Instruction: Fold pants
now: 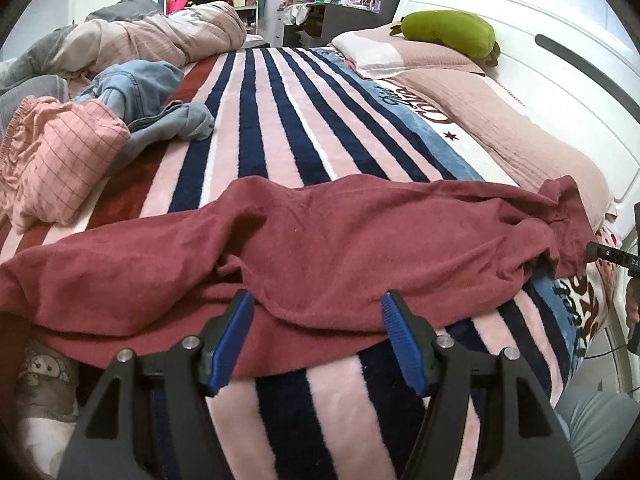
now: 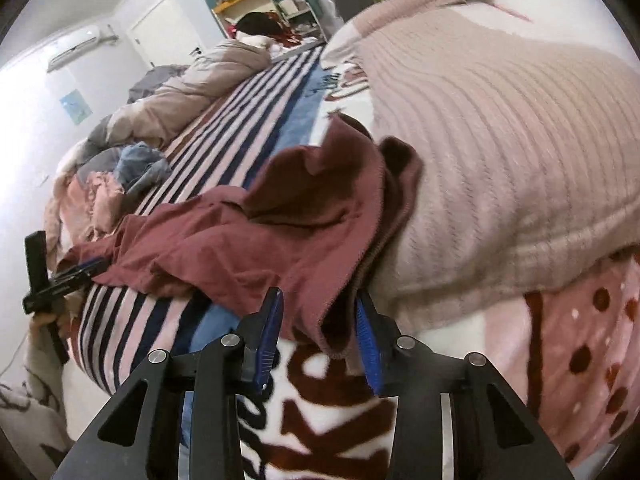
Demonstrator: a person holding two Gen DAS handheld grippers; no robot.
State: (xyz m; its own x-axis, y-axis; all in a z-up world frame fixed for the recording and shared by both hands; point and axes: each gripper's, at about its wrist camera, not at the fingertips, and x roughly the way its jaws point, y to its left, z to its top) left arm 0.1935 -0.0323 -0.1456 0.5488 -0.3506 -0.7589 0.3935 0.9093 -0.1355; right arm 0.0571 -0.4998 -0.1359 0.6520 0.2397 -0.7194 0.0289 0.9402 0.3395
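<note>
The maroon pants (image 1: 320, 236) were spread crosswise over the striped blanket (image 1: 256, 120) of the bed, rumpled, with one end bunched against the pink pillow (image 1: 520, 136) at about 3 o'clock in the left wrist view.

The left gripper (image 1: 318, 308) was held at the near edge of the pants, at 6 o'clock. Its blue fingers (image 1: 234, 340) were spread wide apart; the near hem of the cloth lay between and just past them, and nothing was gripped.

In the right wrist view, the right gripper (image 2: 318, 308) was seen at the bunched end of the pants (image 2: 280, 240), beside the ribbed pink pillow (image 2: 500, 140). An edge of the maroon cloth hung down between its blue fingers (image 2: 268, 340), which stood parted and not pressed together; whether the cloth was touched by the pads could not be told.

At 10 o'clock in the left wrist view, a pink checked garment (image 1: 60, 160) and a denim garment (image 1: 148, 92) were heaped on the blanket, well apart from the pants. A green plush toy (image 1: 448, 34) was lying on the far pillow at 1 o'clock.
</note>
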